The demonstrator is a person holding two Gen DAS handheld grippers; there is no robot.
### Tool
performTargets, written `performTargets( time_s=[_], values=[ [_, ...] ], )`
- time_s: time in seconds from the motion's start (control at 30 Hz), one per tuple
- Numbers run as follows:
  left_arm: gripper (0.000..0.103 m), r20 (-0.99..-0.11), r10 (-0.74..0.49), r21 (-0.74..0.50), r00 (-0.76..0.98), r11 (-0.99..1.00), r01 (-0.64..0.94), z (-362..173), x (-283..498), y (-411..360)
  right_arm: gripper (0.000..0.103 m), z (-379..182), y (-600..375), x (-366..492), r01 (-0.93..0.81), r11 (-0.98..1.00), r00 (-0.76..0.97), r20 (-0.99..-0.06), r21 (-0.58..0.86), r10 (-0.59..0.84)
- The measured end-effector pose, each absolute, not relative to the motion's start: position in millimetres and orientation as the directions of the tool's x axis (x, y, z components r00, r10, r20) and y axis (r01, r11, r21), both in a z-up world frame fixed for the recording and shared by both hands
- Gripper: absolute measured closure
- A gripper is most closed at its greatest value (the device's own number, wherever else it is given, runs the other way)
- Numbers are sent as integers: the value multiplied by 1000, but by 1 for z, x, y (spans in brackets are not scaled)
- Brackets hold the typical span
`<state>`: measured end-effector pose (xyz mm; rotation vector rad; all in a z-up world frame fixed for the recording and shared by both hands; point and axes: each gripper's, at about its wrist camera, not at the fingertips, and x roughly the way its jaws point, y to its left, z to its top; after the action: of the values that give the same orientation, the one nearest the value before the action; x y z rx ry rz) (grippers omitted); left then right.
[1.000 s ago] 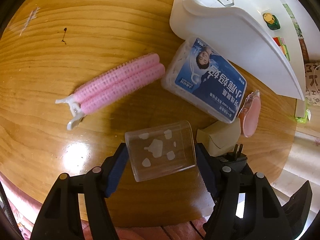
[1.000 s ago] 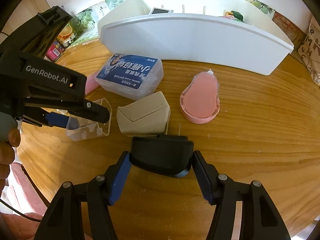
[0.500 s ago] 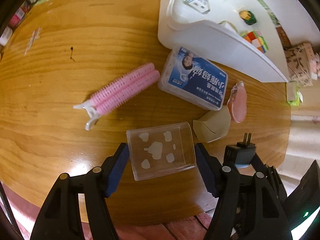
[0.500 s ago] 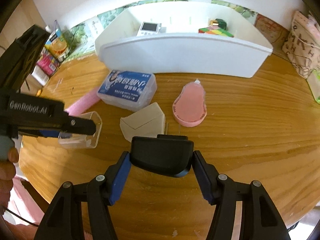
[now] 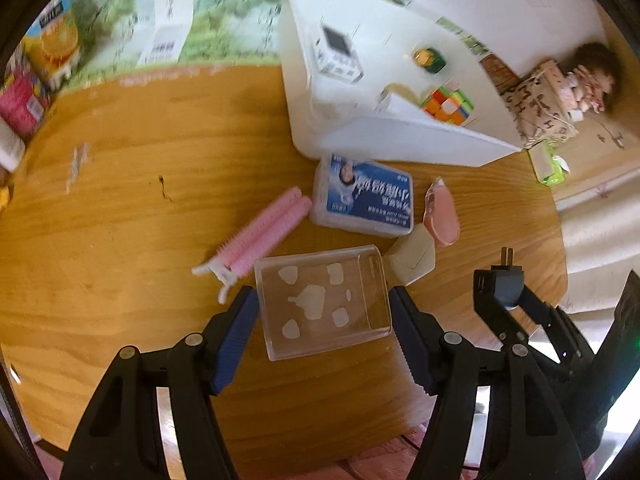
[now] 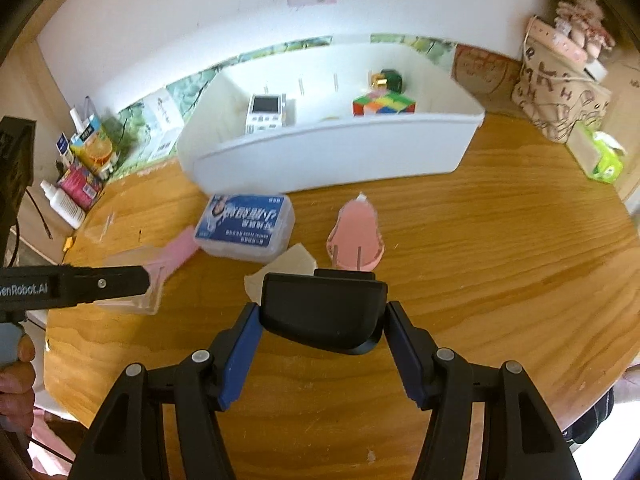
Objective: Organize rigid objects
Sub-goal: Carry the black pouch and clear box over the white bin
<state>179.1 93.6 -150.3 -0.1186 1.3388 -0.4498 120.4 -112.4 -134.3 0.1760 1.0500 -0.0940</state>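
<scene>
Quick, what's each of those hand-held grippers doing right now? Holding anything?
Left hand-held gripper: shut on the clear plastic box.
Right hand-held gripper: shut on the black plug adapter.

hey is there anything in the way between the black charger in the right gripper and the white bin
Nothing visible blocks it. The right gripper holds the black charger above the table; the pink case and floss box lie low beneath the path to the white bin, whose top is open.
</scene>
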Motion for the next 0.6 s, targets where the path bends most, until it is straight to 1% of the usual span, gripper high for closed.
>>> performTargets(
  time_s=[0.27,0.37,0.6],
  values=[
    [33,-876,-375,-297,305,915,271,-127,193,86,40,-106,-122,124,155,986,575,-817,63,-38],
    [33,-859,-383,-306,339,916,260,-118,196,85,40,-98,-129,128,145,987,603,-797,68,-33],
    [33,-829,-351,-254,436,930,266,-96,200,66,40,-78,-152,146,92,993,662,-749,69,-10]
  ],
)
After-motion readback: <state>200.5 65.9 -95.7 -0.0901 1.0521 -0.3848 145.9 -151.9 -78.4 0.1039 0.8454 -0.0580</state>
